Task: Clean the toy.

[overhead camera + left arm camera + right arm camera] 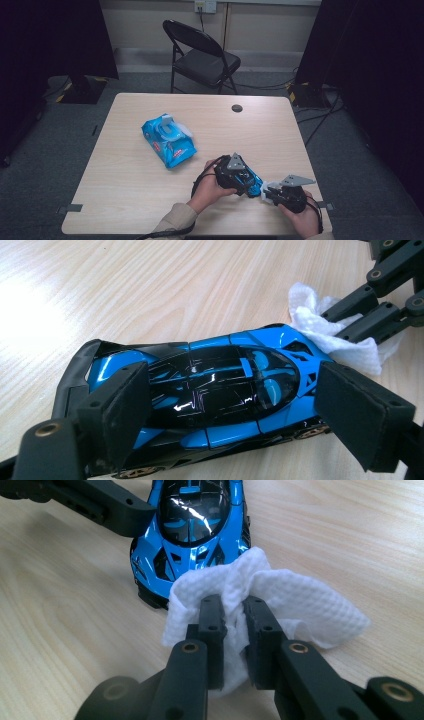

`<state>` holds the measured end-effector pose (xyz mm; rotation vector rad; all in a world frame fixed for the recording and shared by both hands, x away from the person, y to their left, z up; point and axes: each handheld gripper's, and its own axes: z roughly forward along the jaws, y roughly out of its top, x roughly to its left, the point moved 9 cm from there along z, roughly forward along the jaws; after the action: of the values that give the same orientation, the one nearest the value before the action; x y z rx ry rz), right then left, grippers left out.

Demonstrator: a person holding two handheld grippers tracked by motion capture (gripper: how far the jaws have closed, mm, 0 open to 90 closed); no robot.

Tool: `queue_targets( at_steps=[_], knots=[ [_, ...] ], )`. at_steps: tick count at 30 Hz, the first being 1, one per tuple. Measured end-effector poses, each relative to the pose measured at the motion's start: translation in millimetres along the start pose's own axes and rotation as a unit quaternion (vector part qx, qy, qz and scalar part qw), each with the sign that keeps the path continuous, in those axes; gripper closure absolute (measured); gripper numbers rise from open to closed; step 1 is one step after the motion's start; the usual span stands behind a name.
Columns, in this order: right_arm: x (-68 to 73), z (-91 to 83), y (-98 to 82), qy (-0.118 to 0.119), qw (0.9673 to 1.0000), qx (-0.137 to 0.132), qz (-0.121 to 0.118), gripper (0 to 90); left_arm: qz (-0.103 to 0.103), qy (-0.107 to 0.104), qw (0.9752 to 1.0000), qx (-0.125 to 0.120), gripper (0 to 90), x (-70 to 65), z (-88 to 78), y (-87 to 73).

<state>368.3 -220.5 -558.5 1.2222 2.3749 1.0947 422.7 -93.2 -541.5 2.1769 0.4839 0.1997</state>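
Left gripper point(230, 405) clamped the blue toy car point(220, 390) on the table point(150, 200) while the right gripper point(235, 630) pinched a white wipe point(280, 595) against the car's nose.

Both hands reached in from the near edge, low over the tabletop, with the left hand point(207, 187) angled toward the right one point(305, 220). Left jaws stood wide, their pads pressing the car front and rear as it sat on its wheels near the table's front right. Right jaws were nearly closed on the crumpled wipe, which touched the car's front. Farther back on the left lay a blue wipes pack point(167, 140), well apart.
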Motion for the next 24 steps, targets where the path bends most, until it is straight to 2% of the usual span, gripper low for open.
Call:
queue_targets(
  at_steps=[10,20,24],
  knots=[
    [5.7,-0.1,0.0,0.004,0.9999,0.008,-0.01,80.5,0.001,0.002,1.0,0.0,15.0,0.6,-0.1,-0.3],
    [11.5,-2.0,-1.1,0.01,0.9998,0.01,-0.014,80.6,0.016,0.009,0.9998,0.008,15.2,-0.5,0.4,-1.0],
    [11.5,-2.5,-0.7,0.011,0.9998,0.01,-0.011,80.5,0.03,0.019,0.9993,0.013,16.4,-0.4,0.9,-1.8]
  ],
)
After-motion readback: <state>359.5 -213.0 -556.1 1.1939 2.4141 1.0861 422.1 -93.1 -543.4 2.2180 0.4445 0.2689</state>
